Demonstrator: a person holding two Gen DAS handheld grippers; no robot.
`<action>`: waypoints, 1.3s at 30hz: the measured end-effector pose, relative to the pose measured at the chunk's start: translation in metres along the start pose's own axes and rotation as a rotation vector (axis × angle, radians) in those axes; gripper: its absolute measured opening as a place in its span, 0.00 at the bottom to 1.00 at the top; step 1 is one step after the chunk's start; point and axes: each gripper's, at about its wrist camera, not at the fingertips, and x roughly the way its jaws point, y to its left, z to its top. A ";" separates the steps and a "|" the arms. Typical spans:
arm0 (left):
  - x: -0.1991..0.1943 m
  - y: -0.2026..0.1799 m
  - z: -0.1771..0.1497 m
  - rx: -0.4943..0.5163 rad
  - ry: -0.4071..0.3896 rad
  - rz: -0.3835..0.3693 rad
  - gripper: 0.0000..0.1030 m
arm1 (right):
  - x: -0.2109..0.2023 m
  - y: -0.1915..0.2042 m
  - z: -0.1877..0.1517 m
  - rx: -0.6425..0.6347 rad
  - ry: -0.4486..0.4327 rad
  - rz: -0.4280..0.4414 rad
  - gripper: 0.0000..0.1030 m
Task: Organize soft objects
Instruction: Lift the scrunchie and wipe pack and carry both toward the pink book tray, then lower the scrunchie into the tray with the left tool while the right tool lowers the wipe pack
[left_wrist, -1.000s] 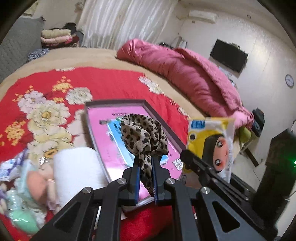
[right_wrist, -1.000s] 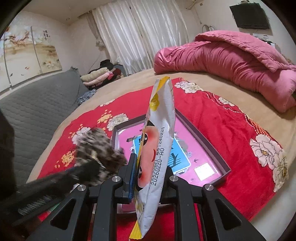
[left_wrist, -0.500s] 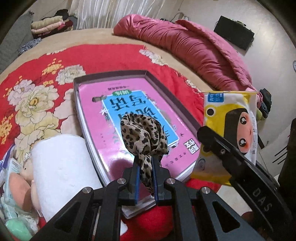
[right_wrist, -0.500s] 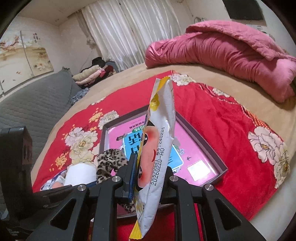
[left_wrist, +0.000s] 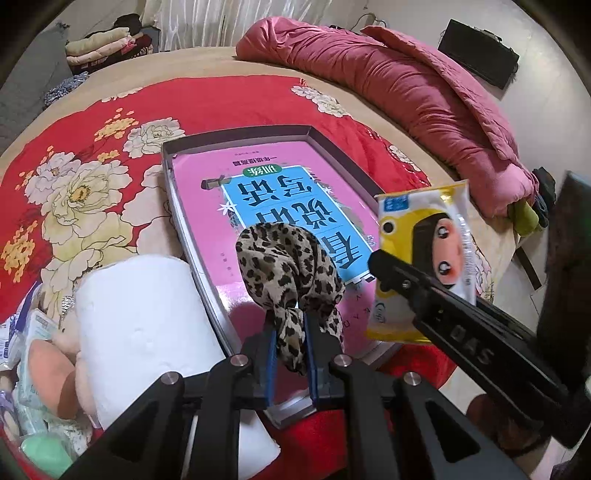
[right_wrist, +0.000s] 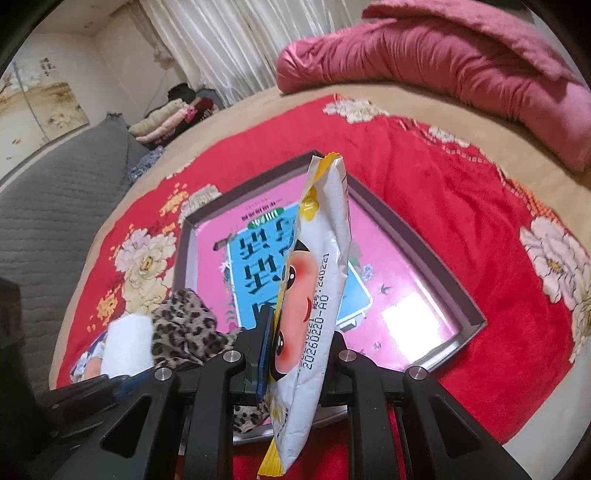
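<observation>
Two soft things are in my grip over the near end of the shallow box on the bed: my left gripper pinches the leopard-print scarf, and my right gripper pinches the yellow-and-white tissue pack. I judge this the placing step. Next, I lower each onto the pink book inside, then spread the jaws.

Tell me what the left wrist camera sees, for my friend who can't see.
The left gripper pinches a leopard-print cloth above a shallow box holding a pink book. Beside it, the right gripper holds a yellow cartoon-face packet.
</observation>
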 end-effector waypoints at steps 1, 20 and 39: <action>0.000 0.000 0.000 0.004 0.001 0.004 0.13 | 0.004 -0.002 0.000 0.009 0.022 0.006 0.18; -0.002 -0.003 0.001 0.010 -0.018 0.002 0.38 | 0.030 -0.027 0.001 0.120 0.114 -0.061 0.21; -0.030 0.002 -0.010 -0.025 -0.060 -0.052 0.43 | 0.018 -0.032 0.003 0.124 0.075 -0.214 0.40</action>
